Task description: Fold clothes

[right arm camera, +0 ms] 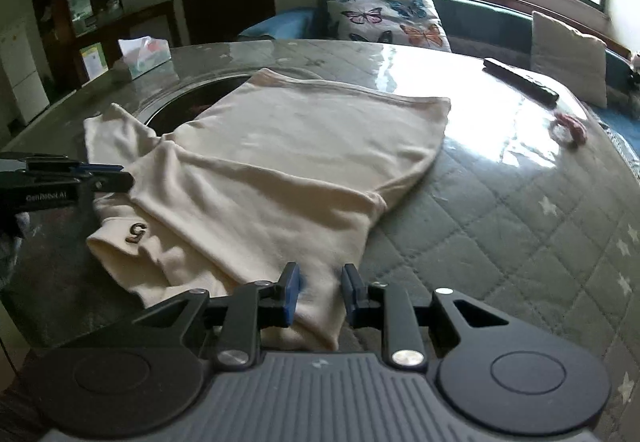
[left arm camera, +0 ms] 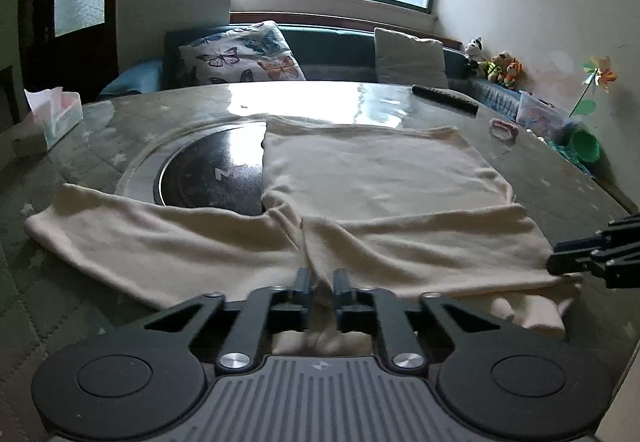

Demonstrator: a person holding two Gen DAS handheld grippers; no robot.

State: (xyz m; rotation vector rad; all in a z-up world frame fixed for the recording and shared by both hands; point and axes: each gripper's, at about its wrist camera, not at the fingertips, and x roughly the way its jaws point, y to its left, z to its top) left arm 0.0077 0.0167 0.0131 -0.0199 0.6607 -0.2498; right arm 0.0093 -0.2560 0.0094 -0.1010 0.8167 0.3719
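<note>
**Cream shirt, near edge: both grippers at the cloth, long axis runs across the frame**

Shirt (left arm camera: 372, 170) lies spread on the round table (left arm camera: 560, 178), cream, partly over the dark inset disc (left arm camera: 208, 178) at centre left of the left wrist view. One sleeve runs out flat toward the left edge of that frame. The other is folded in over the body, forming a band across the lower middle. In the right wrist view a brown "5" mark (right arm camera: 136, 232) shows on a cuff at lower left.

Left gripper (left arm camera: 321, 284): at bottom centre of its own view, fingers close together with a ridge of cloth pinched between them. I judge it clamped on the shirt's near edge.

Right gripper (right arm camera: 320, 288): bottom centre of its view, jaws parted, with cloth lying in the gap. Pads do not visibly press the fabric; read as open, straddling the edge. Seen from the left wrist view it enters at the right edge, level with the folded band.

Key relation: the near edge runs left to right in both frames, and both grippers sit on it, spaced along that axis. The free hem lies toward the top of the frame, away from both.

Stage: one sleeve in, one out, so partly folded. Whether the edge lifts next cannot be settled.

Tissue box (left arm camera: 56, 114) at the left and remote (left arm camera: 444, 98) at the upper right lie clear of the cloth.
</note>
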